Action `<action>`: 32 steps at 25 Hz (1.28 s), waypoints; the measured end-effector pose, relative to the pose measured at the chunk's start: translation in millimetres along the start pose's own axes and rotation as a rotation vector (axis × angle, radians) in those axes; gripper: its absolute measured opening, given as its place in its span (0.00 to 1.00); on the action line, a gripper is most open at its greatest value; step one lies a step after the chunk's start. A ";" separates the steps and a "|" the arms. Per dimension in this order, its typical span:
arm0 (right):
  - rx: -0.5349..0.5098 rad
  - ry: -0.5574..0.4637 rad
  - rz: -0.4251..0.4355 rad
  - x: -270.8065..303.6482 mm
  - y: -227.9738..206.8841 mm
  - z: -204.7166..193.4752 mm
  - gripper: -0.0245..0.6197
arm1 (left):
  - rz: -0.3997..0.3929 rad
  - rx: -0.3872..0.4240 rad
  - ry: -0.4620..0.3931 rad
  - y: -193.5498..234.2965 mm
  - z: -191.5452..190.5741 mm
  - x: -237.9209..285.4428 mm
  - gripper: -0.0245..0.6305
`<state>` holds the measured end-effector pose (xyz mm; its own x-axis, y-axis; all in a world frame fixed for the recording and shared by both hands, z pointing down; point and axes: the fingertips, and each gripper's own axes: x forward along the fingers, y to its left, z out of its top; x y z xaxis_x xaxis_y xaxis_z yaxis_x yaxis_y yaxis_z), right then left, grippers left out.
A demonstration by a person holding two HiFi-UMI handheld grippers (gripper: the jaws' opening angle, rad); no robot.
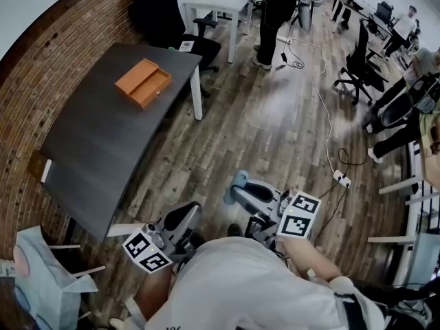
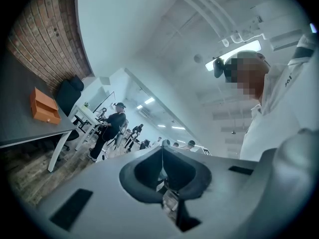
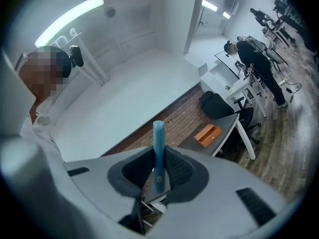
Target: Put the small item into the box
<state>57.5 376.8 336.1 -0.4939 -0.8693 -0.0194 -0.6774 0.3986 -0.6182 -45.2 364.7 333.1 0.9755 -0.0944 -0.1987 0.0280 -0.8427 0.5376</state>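
The small blue item, a slim flat piece with a rounded end, stands upright between the jaws of the right gripper, which is clenched on its lower part; in the head view it shows as a blue tip at that gripper's front, well apart from the orange box and on the near side of it, out over the wood floor. The box lies on a dark table near the brick wall, and its top looks open, with a shallow recess facing up. The left gripper has its jaws pressed together with nothing between them, and it is held low beside the person's body, also well short of the box. A black office chair stands just beyond the box's far end. The step in hand appears to be the carry: the item is gripped but has not reached the box. The next move likely calls for walking up to the table, bringing the right gripper above the box's recess, lowering it, and only then releasing.
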 end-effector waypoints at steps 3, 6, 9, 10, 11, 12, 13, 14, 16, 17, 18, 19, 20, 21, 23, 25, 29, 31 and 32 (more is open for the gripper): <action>-0.040 0.020 -0.023 -1.3 -2.1 -2.1 0.16 | 0.007 -0.002 -0.001 0.6 -1.5 1.0 0.06; -0.050 0.029 -0.034 -4.8 -5.8 -1.1 0.16 | 0.010 -0.004 -0.002 -0.6 -3.9 5.2 0.06; -0.051 0.036 -0.043 -10.2 -11.5 -0.1 0.16 | 0.012 -0.005 -0.003 -2.0 -8.1 11.4 0.06; -0.050 0.038 -0.045 -12.4 -13.3 0.2 0.16 | 0.013 -0.006 -0.003 -2.9 -9.6 13.5 0.06; -0.048 0.040 -0.048 -14.6 -14.9 0.7 0.16 | 0.014 -0.006 -0.004 -3.7 -10.8 15.4 0.06; -0.046 0.042 -0.049 -16.3 -16.5 1.4 0.16 | 0.016 -0.007 -0.006 -4.2 -11.7 17.2 0.06; -0.044 0.044 -0.051 -17.8 -18.2 2.3 0.16 | 0.019 -0.007 -0.008 -4.2 -12.3 19.0 0.06; -0.042 0.046 -0.052 -19.0 -20.2 3.3 0.16 | 0.023 -0.007 -0.011 -4.0 -12.6 20.8 0.06; -0.039 0.051 -0.052 -22.3 -24.8 4.8 0.16 | 0.031 -0.004 -0.017 -3.2 -13.7 24.6 0.06; -0.035 0.053 -0.050 -24.5 -27.3 5.3 0.16 | 0.035 -0.002 -0.019 -3.0 -14.7 26.7 0.06; -0.030 0.057 -0.047 -26.6 -29.9 5.9 0.16 | 0.040 0.000 -0.022 -3.0 -15.7 29.0 0.06; -0.025 0.061 -0.044 -28.7 -32.4 6.5 0.16 | 0.044 0.003 -0.025 -3.2 -16.6 31.5 0.06; -0.021 0.065 -0.041 -30.5 -35.1 7.2 0.16 | 0.049 0.005 -0.028 -3.3 -17.4 34.2 0.06; -0.017 0.070 -0.038 -31.9 -37.8 8.2 0.16 | 0.054 0.008 -0.031 -3.2 -18.1 37.0 0.06; -0.016 0.080 -0.031 -34.1 -43.0 10.4 0.16 | 0.066 0.012 -0.037 -2.7 -20.2 42.3 0.06; -0.018 0.091 -0.020 -35.2 -47.3 12.1 0.16 | 0.079 0.014 -0.043 -2.2 -23.4 45.9 0.06; -0.006 0.117 0.009 -31.3 -55.7 14.1 0.16 | 0.111 0.015 -0.058 0.8 -26.4 50.0 0.06; 0.021 0.132 0.031 -27.7 -58.6 14.8 0.16 | 0.127 0.015 -0.064 2.4 -26.0 51.7 0.06; 0.035 0.139 0.042 -26.0 -59.6 14.6 0.16 | 0.135 0.015 -0.066 3.1 -25.9 52.3 0.06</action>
<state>118.7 371.4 361.9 -0.5939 -0.8022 0.0611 -0.6359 0.4215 -0.6465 11.5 370.9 345.6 0.9537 -0.2414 -0.1793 -0.1060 -0.8279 0.5508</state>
